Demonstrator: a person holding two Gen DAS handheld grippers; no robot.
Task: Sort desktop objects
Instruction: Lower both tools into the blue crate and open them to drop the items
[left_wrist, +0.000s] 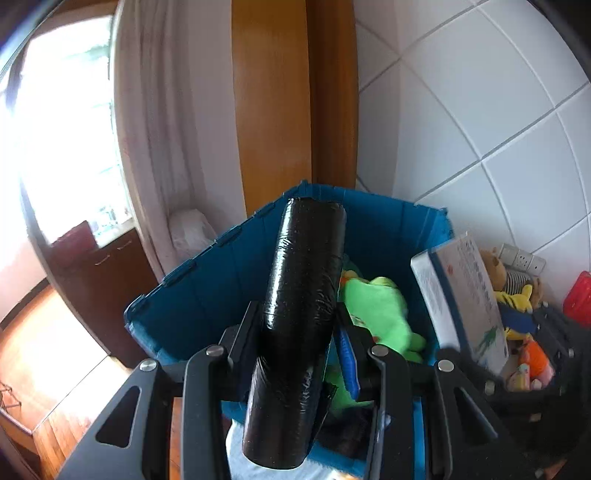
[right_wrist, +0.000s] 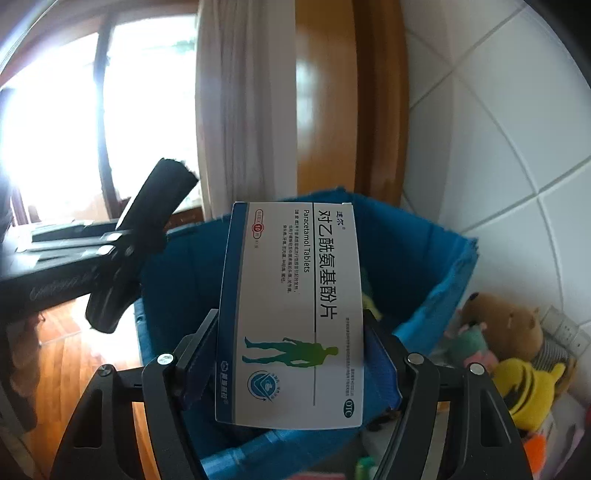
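Your left tongs (left_wrist: 299, 332) clamp the black bag roll (left_wrist: 295, 332), your right tongs (right_wrist: 291, 354) the paracetamol box (right_wrist: 291, 314), both held centre-frame above the blue bin (left_wrist: 221, 280), ready for dropping.

The white and blue medicine box (right_wrist: 291, 314) bore "Paracetamol Tablets", large Chinese characters "对乙酰氨基酚片", a red circled "10", and "OTC" in an oval at its corner.

The left gripper (left_wrist: 301, 332) clamps a black roll (left_wrist: 299, 325) above a blue bin (left_wrist: 207, 288) holding a green soft toy (left_wrist: 380, 310). A white box (left_wrist: 461, 299) stands at the bin's right, with stuffed toys (left_wrist: 513, 291) beyond.
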